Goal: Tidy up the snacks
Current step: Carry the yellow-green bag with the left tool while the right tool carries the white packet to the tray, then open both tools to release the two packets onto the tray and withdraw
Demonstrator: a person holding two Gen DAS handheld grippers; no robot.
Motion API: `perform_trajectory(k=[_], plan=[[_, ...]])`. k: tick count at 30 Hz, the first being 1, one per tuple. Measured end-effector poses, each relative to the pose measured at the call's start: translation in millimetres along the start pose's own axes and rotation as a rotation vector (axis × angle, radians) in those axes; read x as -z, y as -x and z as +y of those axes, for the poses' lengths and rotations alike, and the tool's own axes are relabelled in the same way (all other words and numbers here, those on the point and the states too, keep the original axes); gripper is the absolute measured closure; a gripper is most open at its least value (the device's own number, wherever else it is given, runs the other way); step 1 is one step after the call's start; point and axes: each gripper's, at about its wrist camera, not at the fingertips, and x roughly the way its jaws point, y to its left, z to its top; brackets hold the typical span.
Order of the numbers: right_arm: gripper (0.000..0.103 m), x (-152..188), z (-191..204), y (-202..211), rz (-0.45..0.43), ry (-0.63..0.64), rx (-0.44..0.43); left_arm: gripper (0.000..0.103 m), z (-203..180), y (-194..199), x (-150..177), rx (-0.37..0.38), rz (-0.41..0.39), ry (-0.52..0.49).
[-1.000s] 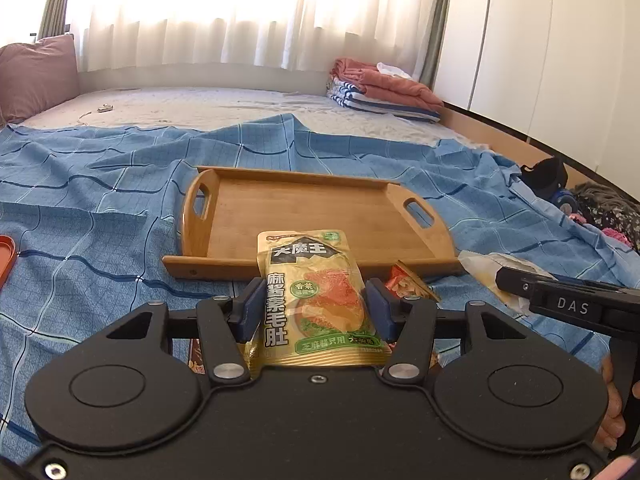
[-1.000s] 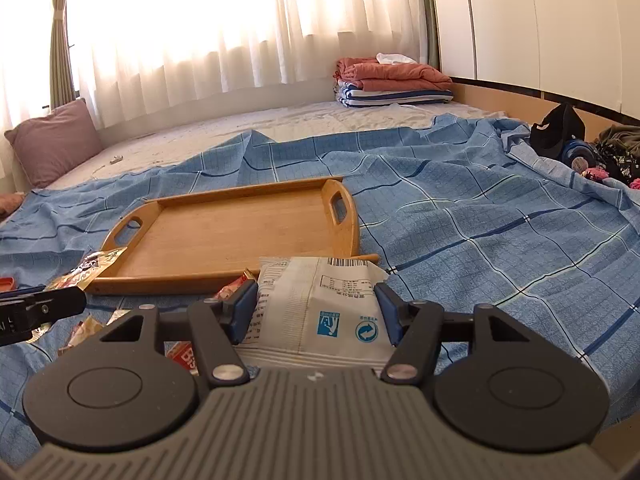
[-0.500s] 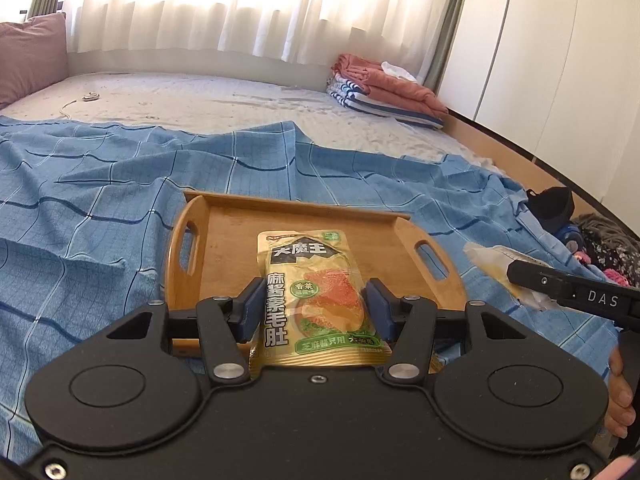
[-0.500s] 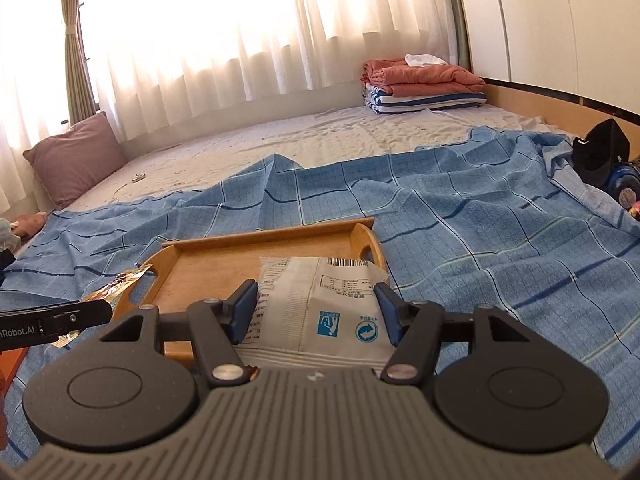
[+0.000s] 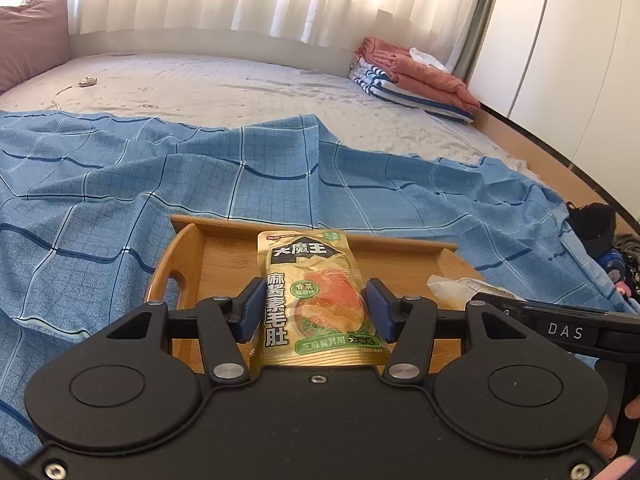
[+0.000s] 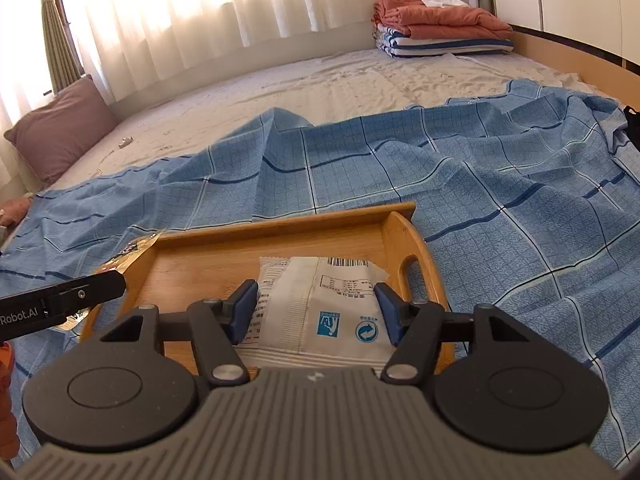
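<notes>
My left gripper [image 5: 314,312] is shut on a gold and green snack packet [image 5: 316,292] and holds it over the left part of the wooden tray [image 5: 224,256]. My right gripper [image 6: 316,314] is shut on a white snack packet [image 6: 320,300] with a barcode, held over the right part of the same tray [image 6: 224,264]. In the left wrist view the right gripper [image 5: 560,328] and its white packet [image 5: 448,292] show at the right. In the right wrist view the left gripper [image 6: 60,300] and its gold packet [image 6: 128,252] show at the left.
The tray lies on a rumpled blue checked sheet [image 5: 100,208] over a bed. A pink pillow [image 6: 60,128] is at the far left. Folded towels [image 6: 436,28] are stacked at the far right by white wardrobe doors [image 5: 580,40]. Dark clothes [image 5: 592,224] lie at the right edge.
Both grippers have moved forward with their packets, from in front of the tray's near edge to above its inside. The loose snacks in front of the tray have dropped out of view.
</notes>
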Motion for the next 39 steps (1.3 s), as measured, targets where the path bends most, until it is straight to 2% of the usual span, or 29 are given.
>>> perform_trajectory(k=[5, 11, 22, 39], plan=[[0.038, 0, 6, -33, 0.038, -0.001, 0.018, 0.051, 6, -35, 9, -0.026, 0.023, 0.024], [0.038, 6, 12, -53, 0.052, 0.036, 0.034, 0.051, 9, -59, 23, -0.05, 0.051, 0.024], [0.038, 14, 20, -63, 0.019, 0.101, 0.064, 0.051, 4, -70, 34, -0.058, 0.056, -0.019], [0.039, 22, 19, -70, 0.043, 0.102, 0.066, 0.05, 1, -77, 41, -0.073, 0.06, -0.053]])
